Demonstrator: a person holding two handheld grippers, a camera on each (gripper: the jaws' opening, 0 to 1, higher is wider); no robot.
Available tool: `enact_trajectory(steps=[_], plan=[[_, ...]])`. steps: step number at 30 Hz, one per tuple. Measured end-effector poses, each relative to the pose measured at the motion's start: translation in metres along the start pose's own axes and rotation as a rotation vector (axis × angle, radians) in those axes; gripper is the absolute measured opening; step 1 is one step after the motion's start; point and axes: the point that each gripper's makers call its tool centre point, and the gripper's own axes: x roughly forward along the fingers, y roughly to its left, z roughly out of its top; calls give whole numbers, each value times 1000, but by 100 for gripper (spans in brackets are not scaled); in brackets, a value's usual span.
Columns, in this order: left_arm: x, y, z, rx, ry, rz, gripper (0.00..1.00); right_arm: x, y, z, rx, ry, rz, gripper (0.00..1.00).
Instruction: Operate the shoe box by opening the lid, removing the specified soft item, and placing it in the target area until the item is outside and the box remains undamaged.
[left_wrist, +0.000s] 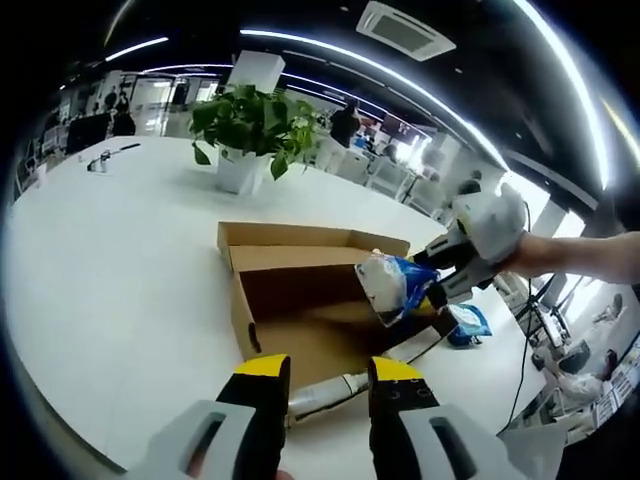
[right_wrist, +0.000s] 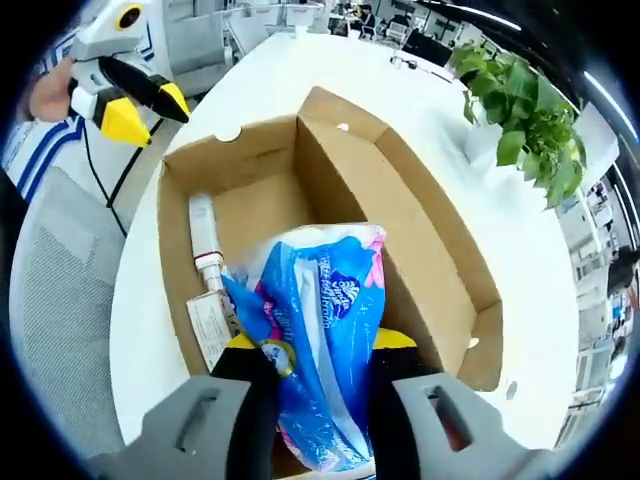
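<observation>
1. Right gripper view: the right gripper (right_wrist: 318, 375) has its yellow-tipped jaws closed on a blue and white plastic pack of soft tissues (right_wrist: 322, 340), held above the open brown cardboard shoe box (right_wrist: 420, 215).
2. A white tube (right_wrist: 205, 240) lies on the box floor along the wall nearest the table's edge.
3. The left gripper (left_wrist: 328, 385) hangs over the box's near edge, jaws parted, holding nothing.
4. A green potted plant (left_wrist: 250, 130) stands beyond the box on the white table (left_wrist: 110, 270).
</observation>
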Motion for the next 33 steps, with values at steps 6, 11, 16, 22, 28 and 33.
enact_trajectory(steps=[6, 11, 16, 22, 28, 33], plan=[[0, -5, 3, 12, -1, -6, 31, -16, -5, 7, -14, -24, -18, 28], [1, -11, 4, 25, 2, -14, 31, -33, -8, 12, -33, -47, -48, 28], [5, -19, 6, 40, 5, -25, 31, -49, -12, 10, -47, -57, -78, 28], [8, -33, 8, 61, 9, -42, 31, -63, -18, -5, -51, -42, -110, 28], [13, -45, 10, 89, 22, -59, 32, -77, -22, -22, -30, -38, -141, 29], [17, -52, 11, 103, 27, -69, 32, -87, -24, -48, 3, -19, -157, 29]])
